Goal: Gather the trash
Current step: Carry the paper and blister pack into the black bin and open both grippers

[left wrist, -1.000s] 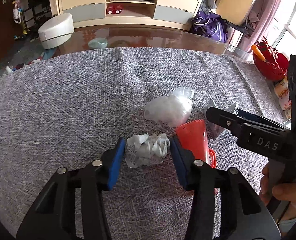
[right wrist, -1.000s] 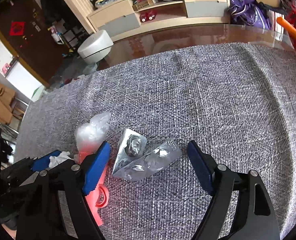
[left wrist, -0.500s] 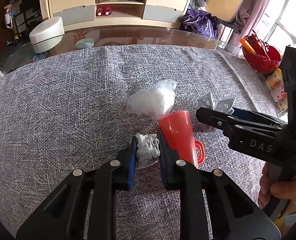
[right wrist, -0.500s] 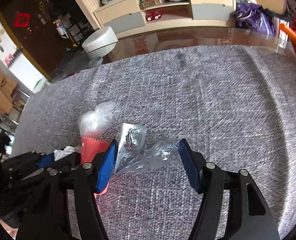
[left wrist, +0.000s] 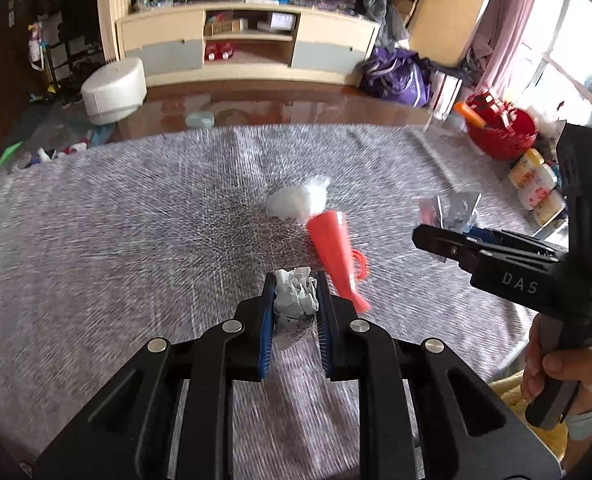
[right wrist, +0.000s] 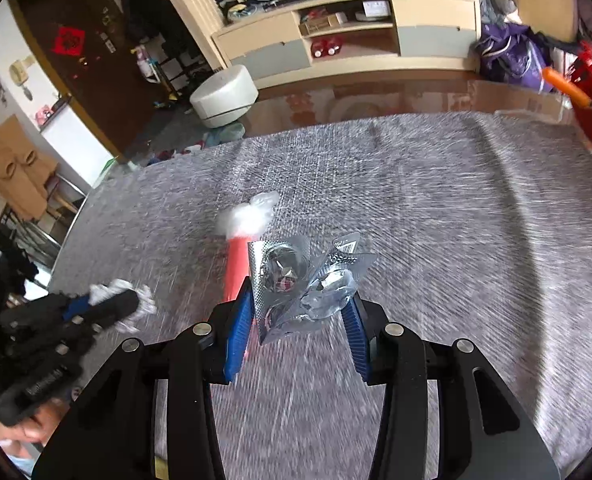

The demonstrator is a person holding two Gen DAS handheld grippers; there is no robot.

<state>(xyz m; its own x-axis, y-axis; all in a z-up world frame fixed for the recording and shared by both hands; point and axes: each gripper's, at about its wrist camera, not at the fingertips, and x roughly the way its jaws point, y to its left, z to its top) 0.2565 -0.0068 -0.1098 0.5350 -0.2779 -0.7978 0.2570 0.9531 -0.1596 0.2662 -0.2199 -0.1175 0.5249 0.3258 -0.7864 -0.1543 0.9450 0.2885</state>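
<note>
A: The left gripper (left wrist: 295, 307) is clamped on a crumpled paper wad (left wrist: 296, 294), pads pressing both sides, lifted off the grey cloth (left wrist: 136, 208).

B: And the right gripper (right wrist: 300, 312)?

A: Its jaws are closing, with crushed foil blister packs (right wrist: 302, 280) wedged between the pads. The red cup (left wrist: 334, 256) lies at two o'clock from the left gripper, with a plastic bag (left wrist: 298, 200) at its mouth.

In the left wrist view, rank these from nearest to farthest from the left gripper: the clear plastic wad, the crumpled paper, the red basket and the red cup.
1. Crumpled paper, between the left gripper pads.
2. Red cup, lying just right.
3. Clear plastic wad, beyond the cup's mouth.
4. Red basket, far right table edge.
</note>
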